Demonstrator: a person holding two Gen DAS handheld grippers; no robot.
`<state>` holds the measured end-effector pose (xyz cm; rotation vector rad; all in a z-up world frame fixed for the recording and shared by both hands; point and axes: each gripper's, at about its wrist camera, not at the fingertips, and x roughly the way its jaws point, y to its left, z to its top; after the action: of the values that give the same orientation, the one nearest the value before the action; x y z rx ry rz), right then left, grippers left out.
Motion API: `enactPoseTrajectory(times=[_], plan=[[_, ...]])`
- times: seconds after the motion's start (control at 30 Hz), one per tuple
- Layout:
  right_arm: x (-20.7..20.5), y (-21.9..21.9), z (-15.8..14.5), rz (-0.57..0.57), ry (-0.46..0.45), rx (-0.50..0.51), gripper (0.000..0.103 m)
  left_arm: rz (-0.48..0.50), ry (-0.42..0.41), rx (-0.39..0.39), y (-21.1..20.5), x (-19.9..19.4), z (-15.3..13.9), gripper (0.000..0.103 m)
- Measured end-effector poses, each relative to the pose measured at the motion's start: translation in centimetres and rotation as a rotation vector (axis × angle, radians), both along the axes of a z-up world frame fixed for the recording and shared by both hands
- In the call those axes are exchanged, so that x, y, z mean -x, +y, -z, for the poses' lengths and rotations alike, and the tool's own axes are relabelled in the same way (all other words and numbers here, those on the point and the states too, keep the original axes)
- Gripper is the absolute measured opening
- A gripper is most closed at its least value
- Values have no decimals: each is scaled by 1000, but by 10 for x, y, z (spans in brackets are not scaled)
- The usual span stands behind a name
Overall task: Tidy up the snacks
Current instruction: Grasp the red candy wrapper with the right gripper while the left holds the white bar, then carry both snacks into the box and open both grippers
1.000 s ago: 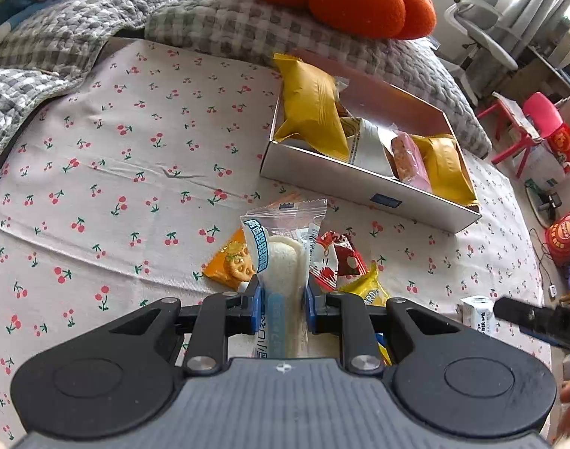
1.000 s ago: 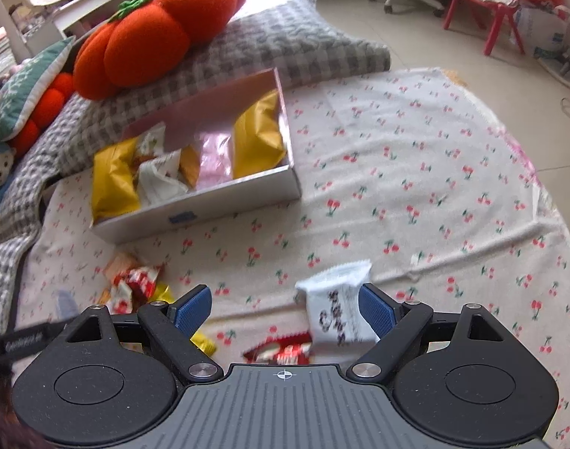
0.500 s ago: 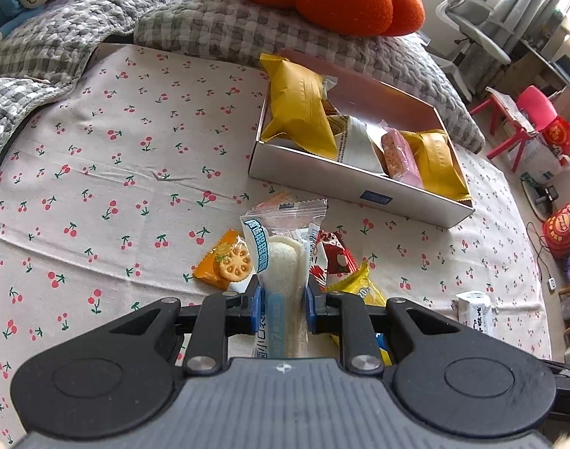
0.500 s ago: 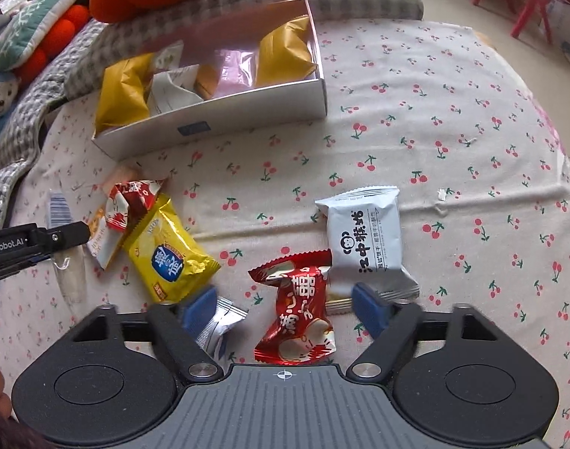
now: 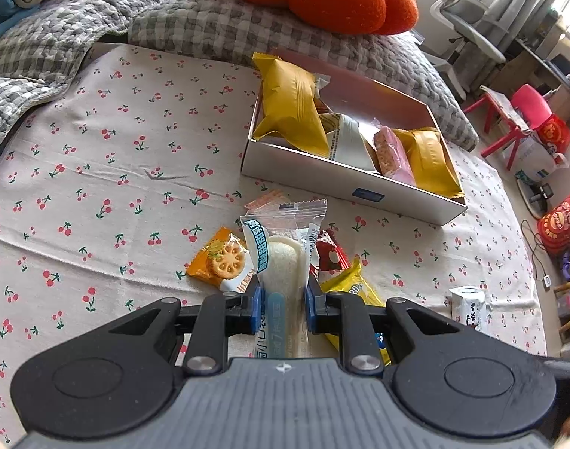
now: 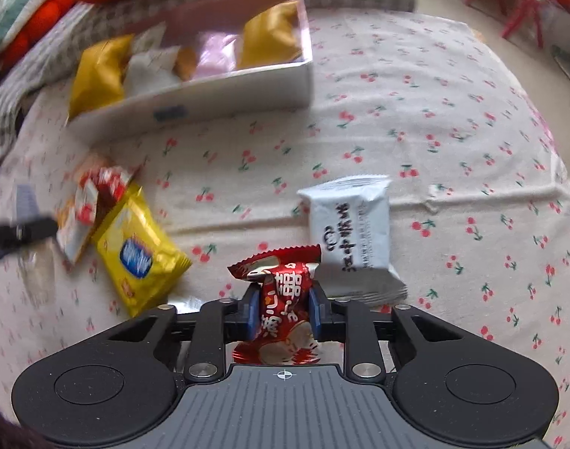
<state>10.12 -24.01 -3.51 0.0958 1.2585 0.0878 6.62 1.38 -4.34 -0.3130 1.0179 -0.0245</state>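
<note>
Bound for the open white cardboard box (image 6: pixel 195 89) at upper left, the right claw (image 6: pixel 281 312) has just closed on a crinkly red foil snack packet (image 6: pixel 281 299) at lower centre, while the left claw (image 5: pixel 281 308) grips a clear-wrapped white sandwich cake (image 5: pixel 285 273).

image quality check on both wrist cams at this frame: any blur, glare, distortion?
Left wrist: sharp, fisheye bends the cherry cloth edges, window top right blown out. Right wrist: motion blur, worst on the box and the yellow packet; the red snack between the fingers stays crisp, print readable. No hard shadows in either view.
</note>
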Motion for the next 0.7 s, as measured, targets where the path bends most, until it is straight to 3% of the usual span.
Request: enactPoseTrajectory(times=[0.1, 0.7], plan=[[-1, -9, -9, 37, -37, -66, 24, 0, -3, 6, 1, 0, -1, 20], [-9, -14, -33, 89, -165, -143, 24, -16, -53, 16, -2, -4, -10, 20]])
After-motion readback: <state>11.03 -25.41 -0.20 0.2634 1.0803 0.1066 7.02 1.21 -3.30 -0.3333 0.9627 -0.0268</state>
